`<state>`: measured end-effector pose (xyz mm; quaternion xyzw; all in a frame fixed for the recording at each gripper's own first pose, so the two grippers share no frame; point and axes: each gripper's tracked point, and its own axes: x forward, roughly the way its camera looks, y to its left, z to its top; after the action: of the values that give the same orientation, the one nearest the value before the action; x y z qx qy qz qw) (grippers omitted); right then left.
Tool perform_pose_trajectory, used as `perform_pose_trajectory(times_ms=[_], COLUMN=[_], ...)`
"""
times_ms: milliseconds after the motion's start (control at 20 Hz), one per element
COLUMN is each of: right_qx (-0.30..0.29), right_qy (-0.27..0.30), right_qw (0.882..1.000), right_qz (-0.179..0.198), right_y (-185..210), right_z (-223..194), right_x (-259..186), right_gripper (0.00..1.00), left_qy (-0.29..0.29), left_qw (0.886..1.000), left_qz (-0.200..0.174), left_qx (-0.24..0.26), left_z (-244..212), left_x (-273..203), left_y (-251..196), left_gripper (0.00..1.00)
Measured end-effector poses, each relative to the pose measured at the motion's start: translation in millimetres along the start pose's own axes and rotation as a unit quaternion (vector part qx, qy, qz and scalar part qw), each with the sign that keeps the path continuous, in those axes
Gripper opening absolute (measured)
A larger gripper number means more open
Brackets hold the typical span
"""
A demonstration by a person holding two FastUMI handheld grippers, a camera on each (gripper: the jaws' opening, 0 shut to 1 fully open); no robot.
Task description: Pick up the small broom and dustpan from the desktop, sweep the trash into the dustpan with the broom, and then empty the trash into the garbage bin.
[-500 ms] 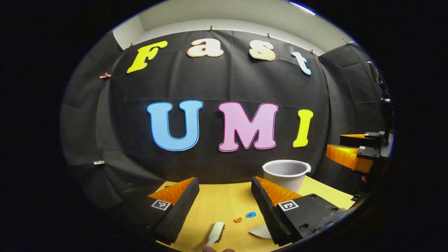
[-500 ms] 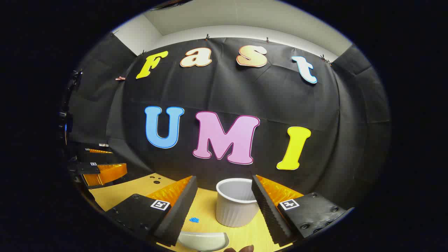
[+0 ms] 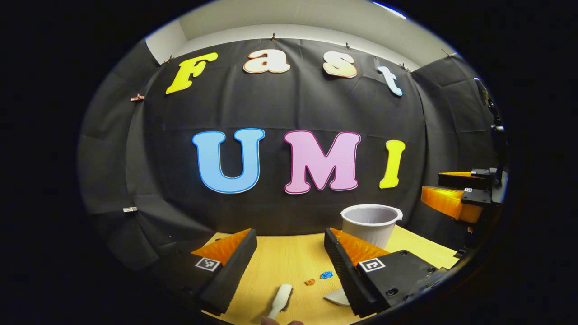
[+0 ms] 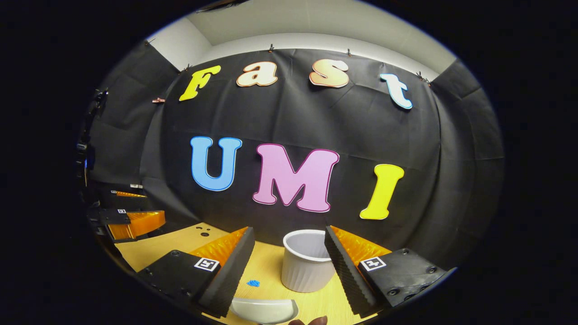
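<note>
Nothing is done yet. Your left gripper (image 3: 290,253) and right gripper (image 4: 286,253) both gape, grasping nothing. The broom (image 3: 280,299) lies at 6 o'clock in the left gripper view, the scraps (image 3: 318,278) just beyond; the dustpan (image 4: 263,310) is at 6 o'clock in the right gripper view, the bin (image 4: 306,262) behind. Pickup, sweeping and emptying all remain.

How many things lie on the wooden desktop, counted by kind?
White plastic broom: 1
White plastic dustpan: 1
White ribbed plastic bin: 1
Trash scraps: 2, blue scrap and orange scrap
Total: 5
</note>
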<state>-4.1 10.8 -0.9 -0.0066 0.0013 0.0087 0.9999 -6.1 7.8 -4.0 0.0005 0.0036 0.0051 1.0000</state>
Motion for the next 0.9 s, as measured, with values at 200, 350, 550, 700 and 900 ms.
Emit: perform_pose_trajectory(times_ms=[200,350,550,700,900], right_qx=[0.001,0.002,0.002,0.010,-0.005], right_qy=[0.003,0.008,0.106,0.221,0.353], right_qw=[1.000,1.000,0.993,0.971,0.927], right_qz=[0.004,0.010,0.051,0.093,0.125], right_y=[3,5,15,26,40], right_z=[-1,-3,-50,-110,-191], right_x=[-1,0,-11,-36,-73], right_gripper=[0.97,0.97,0.97,0.96,0.96], left_qy=[0.000,0.000,0.005,0.017,0.029], left_qw=[1.000,1.000,1.000,1.000,0.999], left_qz=[0.000,0.000,0.005,0.013,0.025], left_qx=[0.000,0.002,0.000,-0.010,-0.005], left_z=[0,0,-6,-16,-28], left_x=[-1,-2,-2,-2,-1], left_y=[0,2,7,14,21], left_gripper=[0.96,0.96,0.95,0.96,0.96])
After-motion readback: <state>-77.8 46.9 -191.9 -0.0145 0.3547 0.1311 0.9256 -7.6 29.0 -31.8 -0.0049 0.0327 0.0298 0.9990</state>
